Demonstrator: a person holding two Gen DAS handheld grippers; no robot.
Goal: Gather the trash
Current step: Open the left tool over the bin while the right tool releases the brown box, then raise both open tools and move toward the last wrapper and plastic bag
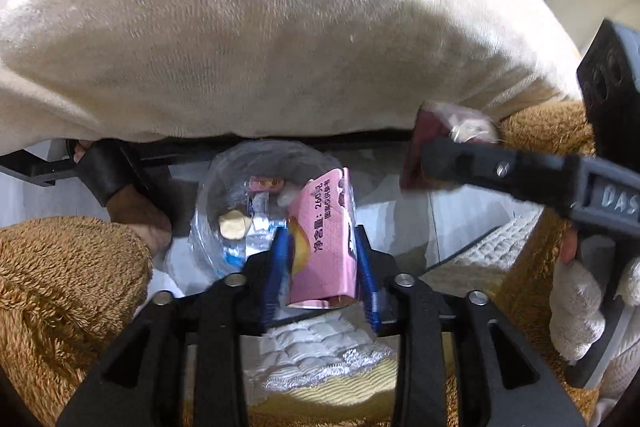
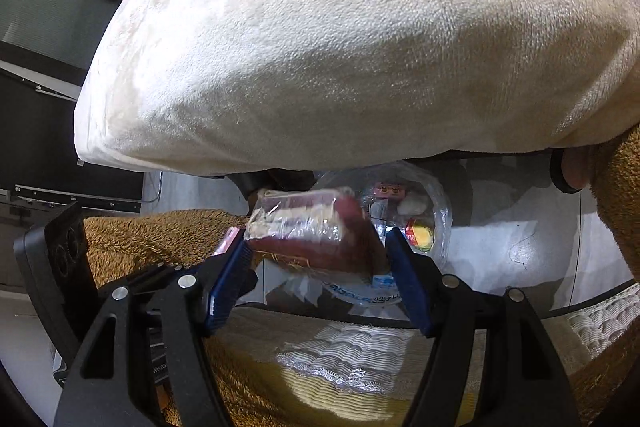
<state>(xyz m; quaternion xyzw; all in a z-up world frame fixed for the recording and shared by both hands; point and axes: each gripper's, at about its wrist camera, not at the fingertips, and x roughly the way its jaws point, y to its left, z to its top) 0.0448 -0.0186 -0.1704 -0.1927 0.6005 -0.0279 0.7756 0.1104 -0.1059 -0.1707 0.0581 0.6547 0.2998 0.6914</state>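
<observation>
My left gripper [image 1: 322,247] is shut on a pink snack box [image 1: 324,239] with Chinese print, held above a clear plastic trash bag [image 1: 240,195] on the floor with several wrappers inside. My right gripper [image 2: 316,247] is shut on a dark red wrapped package [image 2: 312,227] in crinkled clear film, just left of the same bag [image 2: 416,211]. In the left wrist view the right gripper [image 1: 500,167] reaches in from the right with the red package [image 1: 436,131].
A large cream plush cushion [image 1: 260,27] fills the upper half of both views [image 2: 340,47]. Brown fuzzy sleeves [image 1: 60,287] flank the grippers. A black frame bar [image 1: 280,147] runs under the cushion. A quilted white-and-yellow cloth [image 2: 352,355] lies below.
</observation>
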